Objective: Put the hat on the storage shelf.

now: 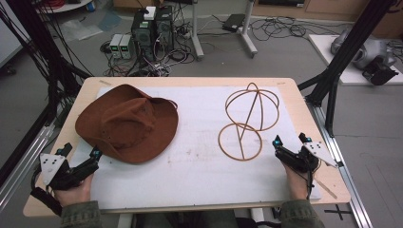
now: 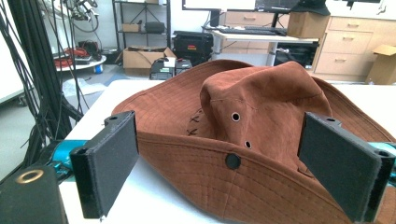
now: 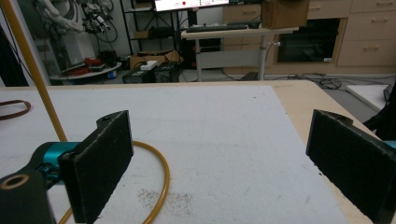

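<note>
Hat (image 1: pixel 127 122), soft floppy suede and likely light, looks best pinched at its near brim, which both wide-open, empty left gripper (image 1: pixel 80 151) fingers (image 2: pixel 109 158) face.

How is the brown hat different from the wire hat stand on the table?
The hat is solid brown cloth with stitched seams and small eyelets; the stand is thin tan wire, open all through. The hat lies low and flat on its brim; the stand rises from a ring base to a rounded cage. The hat lies near the left gripper, the stand near the right gripper. Both rest untouched on the white mat.
</note>
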